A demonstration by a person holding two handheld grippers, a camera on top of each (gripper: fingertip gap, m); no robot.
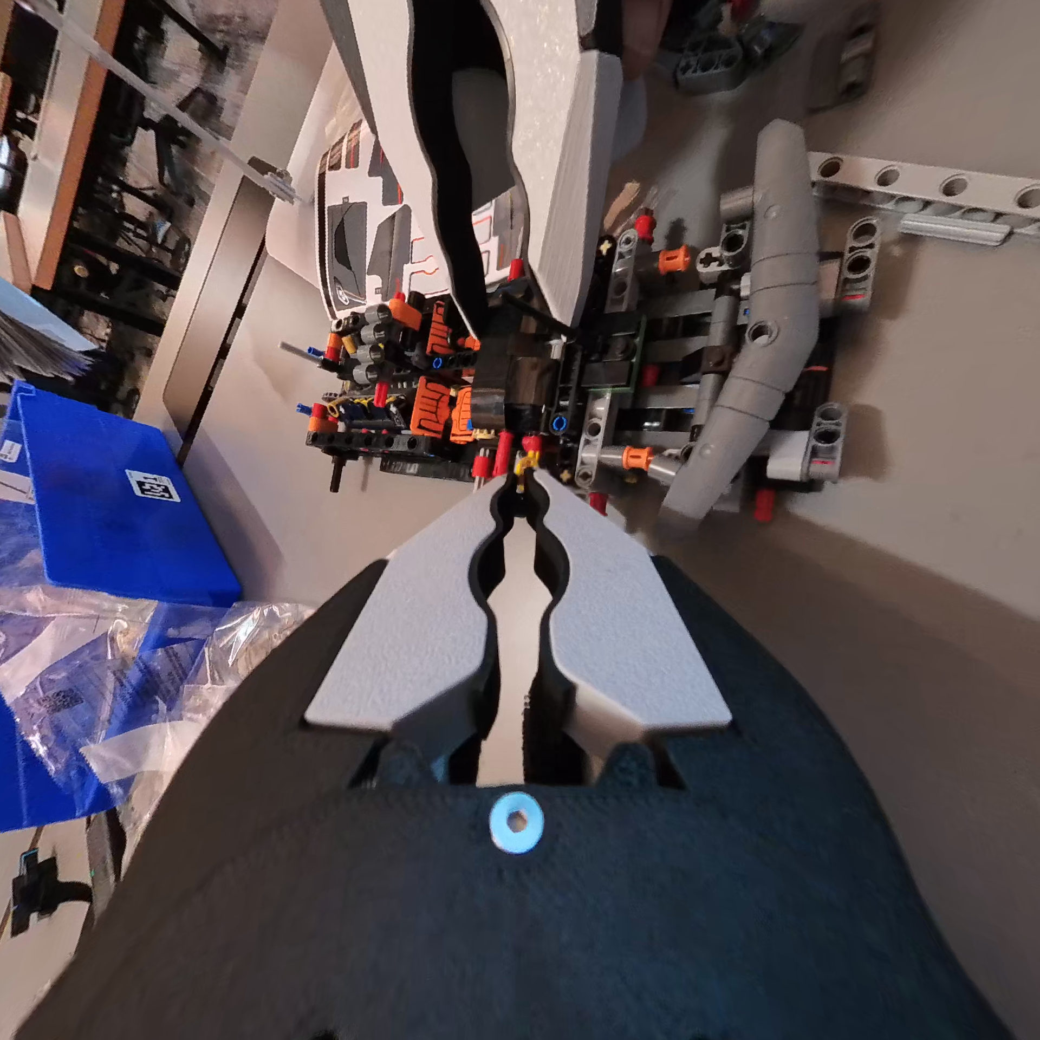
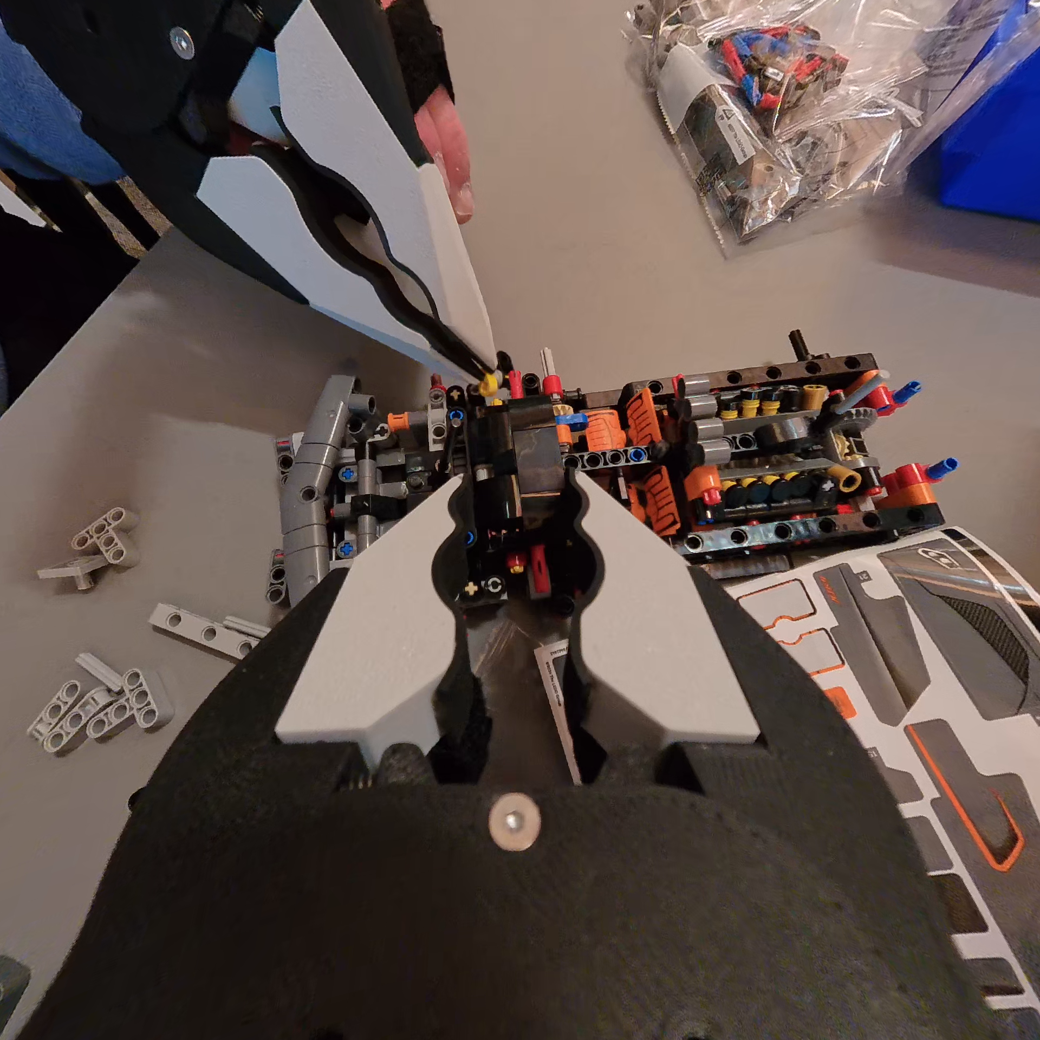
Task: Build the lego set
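A black, grey and orange lego chassis (image 2: pixel 619 467) with red pins lies near a blue bin (image 1: pixel 124 495).

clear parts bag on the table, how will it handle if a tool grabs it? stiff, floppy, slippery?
Probably floppy: the clear parts bag is crumpled, creased film lying slack on the table. Likely slippery too, since the plastic shows glossy reflections. The small red, blue and dark pieces inside look loose, so they may shift and the bag sag when lifted.
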